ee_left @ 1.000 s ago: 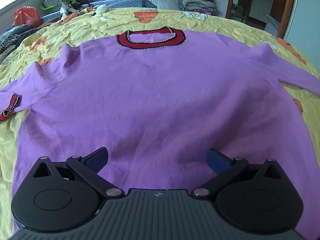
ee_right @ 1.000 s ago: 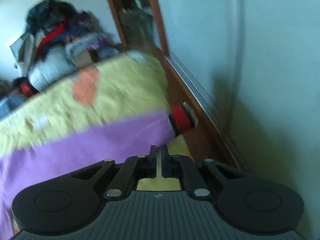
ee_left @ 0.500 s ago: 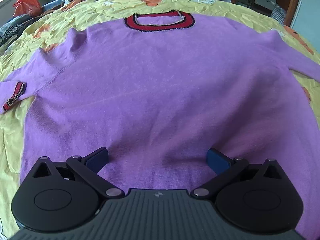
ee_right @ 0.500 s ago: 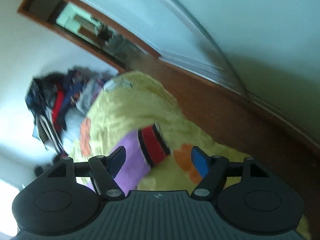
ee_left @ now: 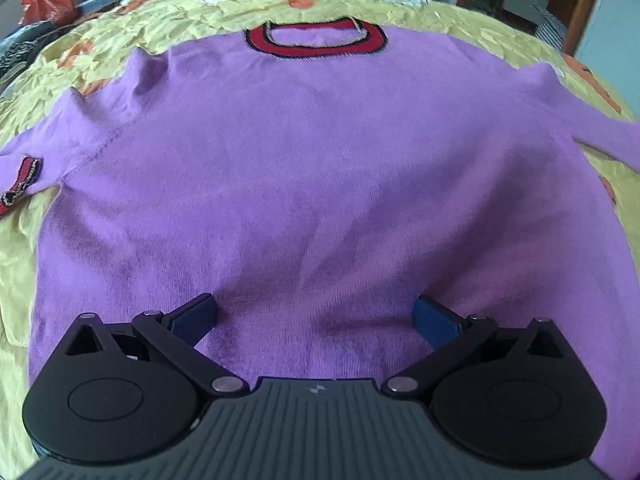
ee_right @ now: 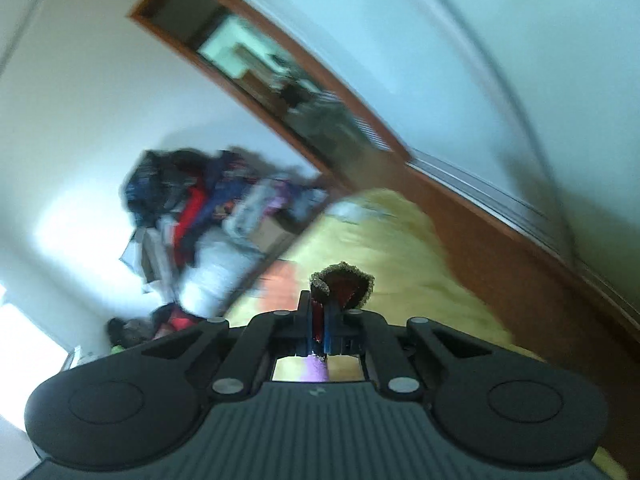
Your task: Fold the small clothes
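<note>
A purple sweater with a red and black collar lies flat on the yellow bedspread, front down toward me. Its left sleeve cuff shows at the left edge. My left gripper is open and empty, low over the sweater's hem. In the right wrist view my right gripper is shut on the red cuff of the right sleeve and holds it up above the bed. A bit of purple sleeve shows below the fingers.
A pile of clothes stands at the far end of the bed. A brown doorway and a pale wall lie to the right. An orange bag and clutter sit at the far left.
My right gripper, open over the right sleeve cuff half a second ago, has shut on it and lifted it. My left gripper stayed open over the hem and shifted only a little.
</note>
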Demonstrator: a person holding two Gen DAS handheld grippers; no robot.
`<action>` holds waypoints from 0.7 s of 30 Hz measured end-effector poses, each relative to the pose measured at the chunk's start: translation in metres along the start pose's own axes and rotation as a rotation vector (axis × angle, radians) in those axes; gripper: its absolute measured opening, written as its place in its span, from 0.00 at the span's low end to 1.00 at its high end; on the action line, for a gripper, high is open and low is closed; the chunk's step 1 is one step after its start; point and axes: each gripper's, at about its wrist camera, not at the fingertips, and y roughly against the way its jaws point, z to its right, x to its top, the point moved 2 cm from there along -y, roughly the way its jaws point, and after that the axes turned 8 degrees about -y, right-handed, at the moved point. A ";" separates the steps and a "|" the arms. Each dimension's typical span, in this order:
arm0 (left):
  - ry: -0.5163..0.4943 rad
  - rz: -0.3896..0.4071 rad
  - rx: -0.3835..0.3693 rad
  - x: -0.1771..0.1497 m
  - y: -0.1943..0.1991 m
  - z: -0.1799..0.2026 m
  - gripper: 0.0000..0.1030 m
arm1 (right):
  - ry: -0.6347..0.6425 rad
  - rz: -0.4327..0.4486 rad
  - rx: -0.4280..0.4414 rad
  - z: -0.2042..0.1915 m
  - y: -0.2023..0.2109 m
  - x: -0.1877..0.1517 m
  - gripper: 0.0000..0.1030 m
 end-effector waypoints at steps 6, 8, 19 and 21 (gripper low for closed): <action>0.015 0.067 -0.027 -0.013 0.026 -0.024 1.00 | 0.141 -0.052 0.197 -0.142 0.017 -0.047 0.04; 0.016 0.095 -0.009 -0.022 0.039 -0.035 1.00 | 0.193 -0.095 0.251 -0.185 0.018 -0.078 0.04; 0.198 0.185 0.078 -0.063 0.106 -0.115 1.00 | 0.330 -0.473 0.375 -0.285 -0.029 -0.324 0.04; 0.214 0.189 0.101 -0.069 0.112 -0.128 1.00 | 0.342 -0.542 0.378 -0.293 -0.039 -0.369 0.04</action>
